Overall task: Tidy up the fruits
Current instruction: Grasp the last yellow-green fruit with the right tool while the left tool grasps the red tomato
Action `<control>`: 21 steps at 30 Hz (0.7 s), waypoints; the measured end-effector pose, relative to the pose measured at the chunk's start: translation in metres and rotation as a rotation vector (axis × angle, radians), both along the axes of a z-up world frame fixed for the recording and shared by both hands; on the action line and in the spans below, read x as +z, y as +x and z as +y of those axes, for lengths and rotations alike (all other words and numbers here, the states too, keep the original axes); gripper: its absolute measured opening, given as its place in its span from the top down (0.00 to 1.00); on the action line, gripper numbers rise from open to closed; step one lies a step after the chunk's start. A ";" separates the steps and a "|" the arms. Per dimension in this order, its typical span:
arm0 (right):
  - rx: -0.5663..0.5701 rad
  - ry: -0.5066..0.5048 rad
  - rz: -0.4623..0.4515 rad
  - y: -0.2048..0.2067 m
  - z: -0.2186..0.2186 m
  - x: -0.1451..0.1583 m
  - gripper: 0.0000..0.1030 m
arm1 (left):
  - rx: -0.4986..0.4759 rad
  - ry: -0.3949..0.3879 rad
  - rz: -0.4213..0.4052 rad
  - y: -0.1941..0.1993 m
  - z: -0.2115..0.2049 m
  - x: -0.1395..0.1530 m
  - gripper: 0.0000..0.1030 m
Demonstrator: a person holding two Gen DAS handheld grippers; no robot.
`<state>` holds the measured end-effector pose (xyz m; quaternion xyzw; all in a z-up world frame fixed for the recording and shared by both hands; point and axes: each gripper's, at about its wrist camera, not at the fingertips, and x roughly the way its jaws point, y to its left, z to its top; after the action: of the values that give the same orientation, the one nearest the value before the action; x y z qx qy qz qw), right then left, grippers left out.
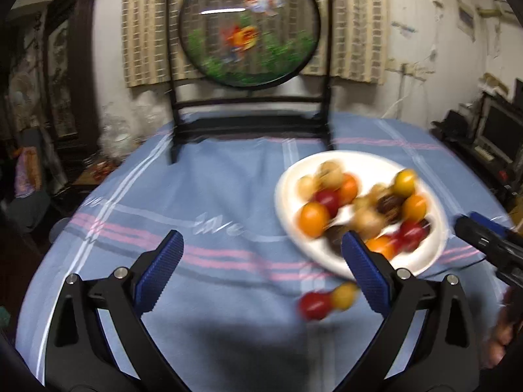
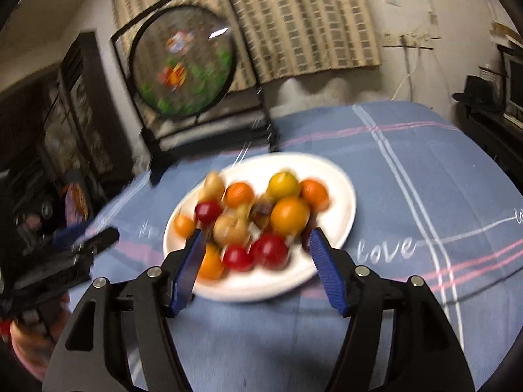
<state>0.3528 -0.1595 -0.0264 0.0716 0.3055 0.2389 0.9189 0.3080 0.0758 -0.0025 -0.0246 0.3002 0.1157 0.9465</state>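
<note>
Many small fruits (image 2: pixel 258 219) on white plate (image 2: pixel 340 176), two (image 1: pixel 327 299) beside it; both claws agape, empty.

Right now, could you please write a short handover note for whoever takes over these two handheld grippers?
Left gripper: open, empty, over the blue striped tablecloth.
Right gripper: open, empty, facing the white oval plate.
Done: most small red, orange, yellow and brown fruits are piled on the plate.
Left: a red fruit and a yellow fruit lie on the cloth in front of the plate; they probably belong on the plate.
</note>
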 end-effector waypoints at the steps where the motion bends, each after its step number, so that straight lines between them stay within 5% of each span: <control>1: 0.015 -0.009 0.010 -0.004 0.004 -0.003 0.35 | 0.029 0.001 0.014 -0.002 0.007 -0.003 0.04; 5: 0.112 -0.023 0.073 -0.019 0.024 -0.015 0.35 | 0.161 -0.067 0.031 -0.006 0.038 -0.008 0.04; 10: 0.212 -0.125 0.044 -0.039 0.057 -0.022 0.35 | 0.227 -0.163 0.019 -0.011 0.061 -0.008 0.04; 21: 0.252 -0.221 0.126 -0.025 0.096 -0.046 0.71 | 0.192 -0.173 -0.015 -0.019 0.054 0.002 0.04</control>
<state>0.3278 -0.0638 -0.0724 -0.0540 0.3934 0.3121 0.8630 0.2894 0.1298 0.0000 -0.1359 0.2982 0.1794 0.9276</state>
